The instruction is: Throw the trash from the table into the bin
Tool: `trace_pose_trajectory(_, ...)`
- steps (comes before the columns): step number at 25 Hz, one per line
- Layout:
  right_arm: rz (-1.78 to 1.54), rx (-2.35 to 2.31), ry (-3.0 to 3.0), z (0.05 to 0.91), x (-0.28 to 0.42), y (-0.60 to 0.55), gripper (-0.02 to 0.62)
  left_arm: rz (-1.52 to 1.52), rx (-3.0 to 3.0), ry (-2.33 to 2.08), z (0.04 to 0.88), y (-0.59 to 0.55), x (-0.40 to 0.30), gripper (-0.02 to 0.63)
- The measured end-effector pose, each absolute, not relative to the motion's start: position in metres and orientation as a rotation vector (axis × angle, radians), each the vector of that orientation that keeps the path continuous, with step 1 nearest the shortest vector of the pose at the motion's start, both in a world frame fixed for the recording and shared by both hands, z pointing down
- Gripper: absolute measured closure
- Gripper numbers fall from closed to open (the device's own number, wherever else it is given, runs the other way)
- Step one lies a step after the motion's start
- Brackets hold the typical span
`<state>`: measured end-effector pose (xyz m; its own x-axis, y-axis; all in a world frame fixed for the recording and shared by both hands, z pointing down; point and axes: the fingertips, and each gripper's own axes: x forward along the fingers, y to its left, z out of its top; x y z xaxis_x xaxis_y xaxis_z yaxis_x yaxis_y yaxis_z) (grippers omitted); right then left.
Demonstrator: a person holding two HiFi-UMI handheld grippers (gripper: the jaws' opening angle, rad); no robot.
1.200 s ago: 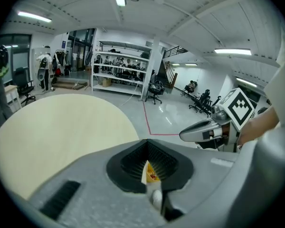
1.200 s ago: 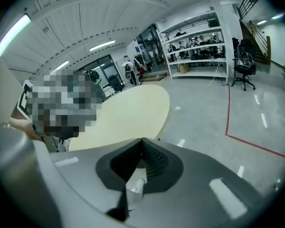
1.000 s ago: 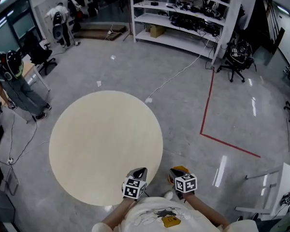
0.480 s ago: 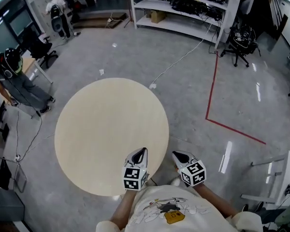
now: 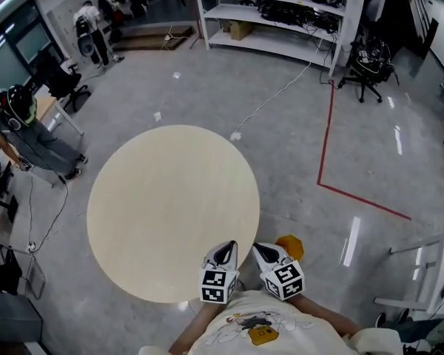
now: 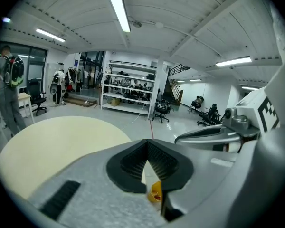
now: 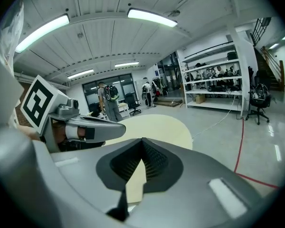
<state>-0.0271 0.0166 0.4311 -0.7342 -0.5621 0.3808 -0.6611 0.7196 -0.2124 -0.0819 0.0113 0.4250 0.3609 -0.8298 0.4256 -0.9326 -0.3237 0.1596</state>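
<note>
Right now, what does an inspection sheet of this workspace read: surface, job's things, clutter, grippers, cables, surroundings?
Surface: round table, top bare.
Job's things: trash on the table, nothing seen; orange container on the floor beside the table, probably the bin.
Clutter: small white scraps on the floor.
Grippers: left gripper and right gripper side by side at the table's near edge, both shut, nothing held.
Cables: white cable runs across the floor from the shelves.
Surroundings: red floor tape, office chair, person standing at the left.
</note>
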Motion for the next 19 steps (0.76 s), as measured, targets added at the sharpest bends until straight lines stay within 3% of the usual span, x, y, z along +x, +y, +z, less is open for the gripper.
trace_pose_trajectory(19, 0.492, 0.992, -2.66, 0.425, -0.037, 0.021, 0.591, 0.35, 2.23, -1.548, 0.431, 0.037, -0.092, 0.6)
